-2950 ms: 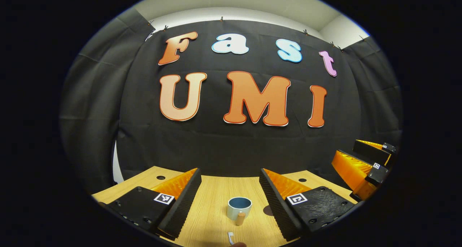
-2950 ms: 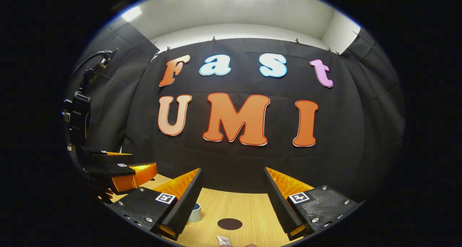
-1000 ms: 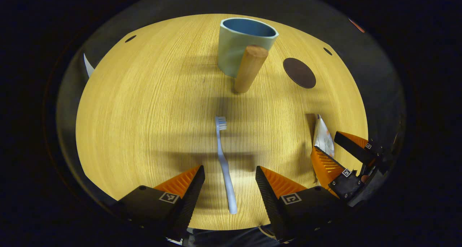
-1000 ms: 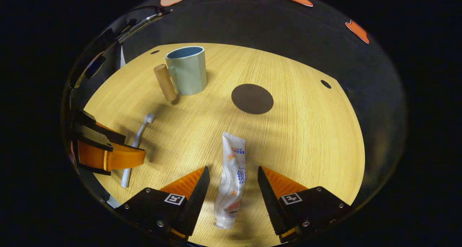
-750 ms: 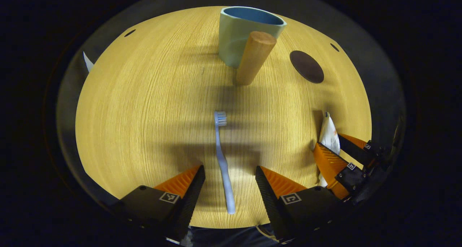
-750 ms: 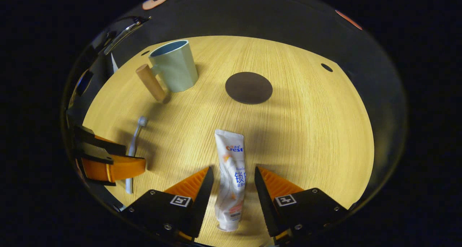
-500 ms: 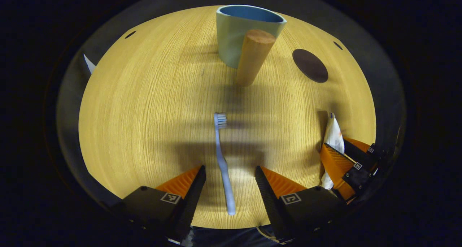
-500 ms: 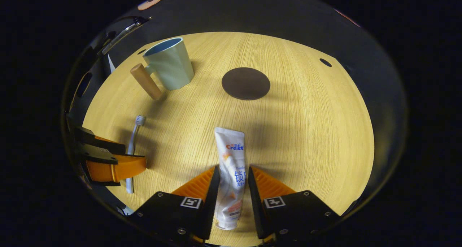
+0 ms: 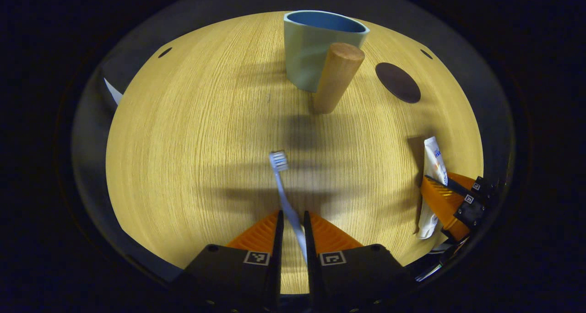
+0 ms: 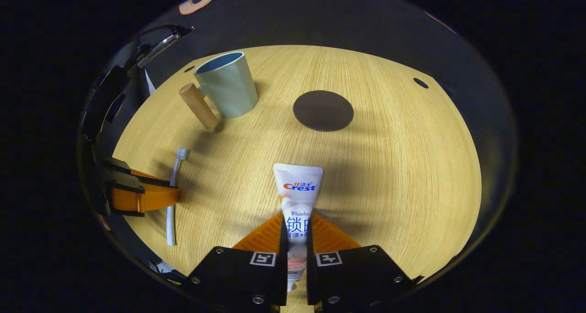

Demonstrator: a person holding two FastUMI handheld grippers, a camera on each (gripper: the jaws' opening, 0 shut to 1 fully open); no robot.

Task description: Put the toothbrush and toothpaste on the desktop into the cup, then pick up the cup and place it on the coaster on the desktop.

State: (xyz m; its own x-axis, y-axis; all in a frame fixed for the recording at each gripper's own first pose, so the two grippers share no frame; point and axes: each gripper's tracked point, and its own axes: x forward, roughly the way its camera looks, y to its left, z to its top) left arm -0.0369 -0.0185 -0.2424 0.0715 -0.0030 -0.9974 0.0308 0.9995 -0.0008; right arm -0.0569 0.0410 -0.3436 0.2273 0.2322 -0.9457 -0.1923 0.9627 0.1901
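Note:
A pale blue toothbrush (image 9: 280,180) lies lengthwise on the wooden desktop (image 9: 183,143), and my left gripper (image 9: 292,221) is shut on its handle, bristles pointing away. My right gripper (image 10: 294,230) is shut on the lower half of a white toothpaste tube (image 10: 298,185). The light green cup (image 9: 311,47) with a wooden handle (image 9: 336,77) stands upright at the far side, empty as far as I see. A dark round coaster (image 9: 398,82) lies to its right. In the right gripper view the cup (image 10: 229,91) stands left of the coaster (image 10: 323,110), with the left gripper (image 10: 146,196) on the toothbrush (image 10: 176,175).
The desktop is round-edged with small holes near its far corners (image 9: 164,52) (image 9: 426,54). A white sheet (image 9: 112,91) shows past the left edge. Bare wood lies between the cup and both grippers. The right gripper (image 9: 451,198) with the toothpaste (image 9: 432,162) sits at my left view's right edge.
Both grippers came down from facing the wall to the desktop. The right one closed on the toothpaste first, then the left one closed on the toothbrush handle.

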